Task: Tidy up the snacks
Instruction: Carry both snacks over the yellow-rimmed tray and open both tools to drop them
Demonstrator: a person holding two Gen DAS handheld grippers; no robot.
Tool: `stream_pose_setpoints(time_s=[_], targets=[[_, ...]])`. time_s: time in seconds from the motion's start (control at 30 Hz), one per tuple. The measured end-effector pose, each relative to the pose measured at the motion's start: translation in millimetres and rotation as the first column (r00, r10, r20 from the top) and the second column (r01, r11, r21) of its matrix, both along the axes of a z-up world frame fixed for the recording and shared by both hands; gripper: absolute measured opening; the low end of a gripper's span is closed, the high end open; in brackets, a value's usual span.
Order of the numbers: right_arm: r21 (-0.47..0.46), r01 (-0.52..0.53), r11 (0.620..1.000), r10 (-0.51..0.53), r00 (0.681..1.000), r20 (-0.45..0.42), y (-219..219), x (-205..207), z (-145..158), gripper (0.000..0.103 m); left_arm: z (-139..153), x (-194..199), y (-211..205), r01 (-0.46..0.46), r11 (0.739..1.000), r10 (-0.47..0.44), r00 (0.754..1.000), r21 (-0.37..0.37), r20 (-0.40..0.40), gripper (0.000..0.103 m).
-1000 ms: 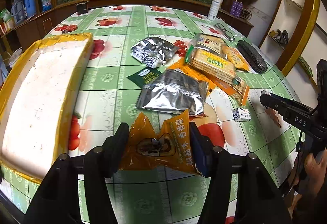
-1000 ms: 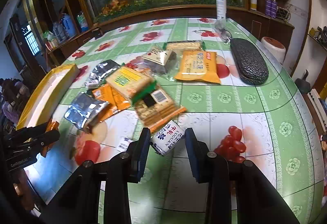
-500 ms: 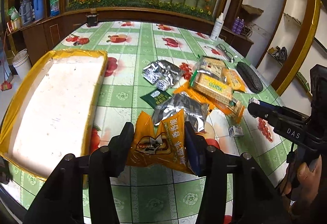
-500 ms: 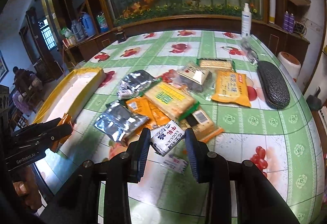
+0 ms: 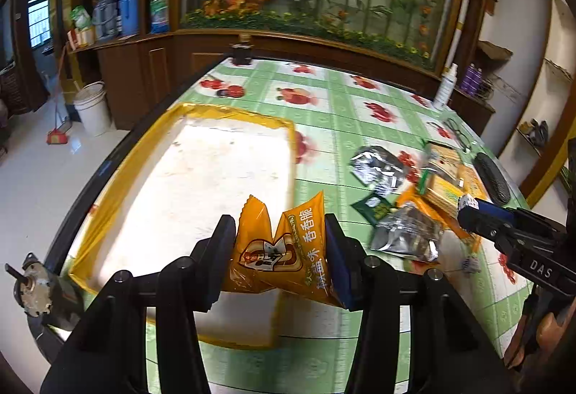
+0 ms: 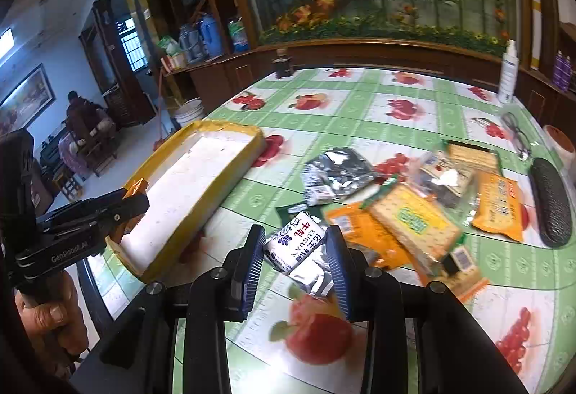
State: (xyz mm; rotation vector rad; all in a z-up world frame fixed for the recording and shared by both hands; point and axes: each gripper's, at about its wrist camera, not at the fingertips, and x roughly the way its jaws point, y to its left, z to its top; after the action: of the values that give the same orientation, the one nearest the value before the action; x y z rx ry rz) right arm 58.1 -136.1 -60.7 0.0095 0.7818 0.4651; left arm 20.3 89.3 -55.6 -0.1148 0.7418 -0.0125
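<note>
Orange snack bag (image 5: pixel 284 246) now over tray (image 5: pixel 118 192)

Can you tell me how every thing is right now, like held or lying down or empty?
left gripper: shut on the orange snack bag, above the tray.
right gripper: shut on the white candy packet.
yellow tray: nothing lying inside.
silver foil packs: lying on the table.
cracker packs: lying piled.

Glossy orange plastic snack bag (image 5: pixel 284 250), shiny crinkled foil packets (image 6: pixel 336 174), matt white foam tray (image 5: pixel 187 185), wooden cabinets (image 5: pixel 151 70).
</note>
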Motion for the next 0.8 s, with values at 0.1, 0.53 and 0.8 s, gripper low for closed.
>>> stream_pose_setpoints(time_s=[0.1, 0.53, 0.8], targets=[[0.0, -0.041, 0.999, 0.041, 0.999, -0.005, 19, 3, -1, 0.036, -3, 1, 16, -0.04, 0.999, 0.04, 0.999, 0.0, -0.004, 0.048], [0.072, -0.21, 0.975, 0.213, 0.976, -0.038, 113, 35, -14, 0.036, -21, 8, 70, -0.155, 0.988, 0.155, 0.987, -0.003, -0.035, 0.048], [0.036, -0.29, 0.956, 0.292, 0.955, -0.057, 172, 47, -28, 0.036, -32, 16, 93, -0.204, 0.979, 0.204, 0.977, 0.009, -0.057, 0.048]])
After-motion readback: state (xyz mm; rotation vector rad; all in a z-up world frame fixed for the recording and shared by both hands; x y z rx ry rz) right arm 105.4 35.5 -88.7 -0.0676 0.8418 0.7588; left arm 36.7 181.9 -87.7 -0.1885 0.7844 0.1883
